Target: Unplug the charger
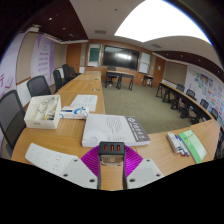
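A small black charger (112, 149) with three orange ports on its face sits between my two fingers, over the wooden table (150, 150). My gripper (112, 158) is shut on it: both purple pads (92, 160) press against its sides. No cable or socket shows on the charger. Its lower part is hidden between the pads.
A white box (115, 128) lies just beyond the charger. A white tray with small items (42, 110) and papers (82, 101) are to the far left. Markers and a green-white pack (190, 146) lie at the right. Office chairs (12, 112) line the table's left side.
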The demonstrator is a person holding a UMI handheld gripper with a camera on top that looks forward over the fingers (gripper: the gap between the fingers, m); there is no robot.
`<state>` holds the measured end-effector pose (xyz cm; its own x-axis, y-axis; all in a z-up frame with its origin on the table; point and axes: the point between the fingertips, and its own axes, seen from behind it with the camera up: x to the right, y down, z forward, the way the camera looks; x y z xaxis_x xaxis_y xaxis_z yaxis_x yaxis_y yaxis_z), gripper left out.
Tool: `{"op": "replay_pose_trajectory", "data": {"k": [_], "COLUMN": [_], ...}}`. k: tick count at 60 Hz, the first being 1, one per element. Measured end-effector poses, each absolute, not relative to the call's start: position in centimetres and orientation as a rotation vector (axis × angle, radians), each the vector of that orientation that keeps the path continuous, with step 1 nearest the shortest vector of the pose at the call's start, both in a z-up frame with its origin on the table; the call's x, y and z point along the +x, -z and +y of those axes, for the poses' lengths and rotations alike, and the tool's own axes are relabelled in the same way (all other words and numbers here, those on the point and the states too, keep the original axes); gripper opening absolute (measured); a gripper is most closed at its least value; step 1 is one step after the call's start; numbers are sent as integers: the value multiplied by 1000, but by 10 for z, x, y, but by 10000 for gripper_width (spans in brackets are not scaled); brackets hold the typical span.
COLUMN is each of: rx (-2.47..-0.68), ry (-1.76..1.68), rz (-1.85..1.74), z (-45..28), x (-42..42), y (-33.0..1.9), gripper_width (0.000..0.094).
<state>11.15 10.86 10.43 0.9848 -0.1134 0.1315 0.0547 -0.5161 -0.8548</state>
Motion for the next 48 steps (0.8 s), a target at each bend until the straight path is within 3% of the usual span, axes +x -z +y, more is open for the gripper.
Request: {"op": "replay_pose_trajectory", "data": {"k": [8,16,21,25,28,48], "rx": [-2260,-2299,-2293,-2282,-2264,-2128], "ry": [184,138,133,125,123,187], "rz": [39,36,24,16,11,46], "z": [83,73,72,67,62,-54], "x": [136,140,140,138,135,108], "y": [-37,-18,-19,-28,-41,-155], "gripper_width": [333,402,543,763,872,854]}}
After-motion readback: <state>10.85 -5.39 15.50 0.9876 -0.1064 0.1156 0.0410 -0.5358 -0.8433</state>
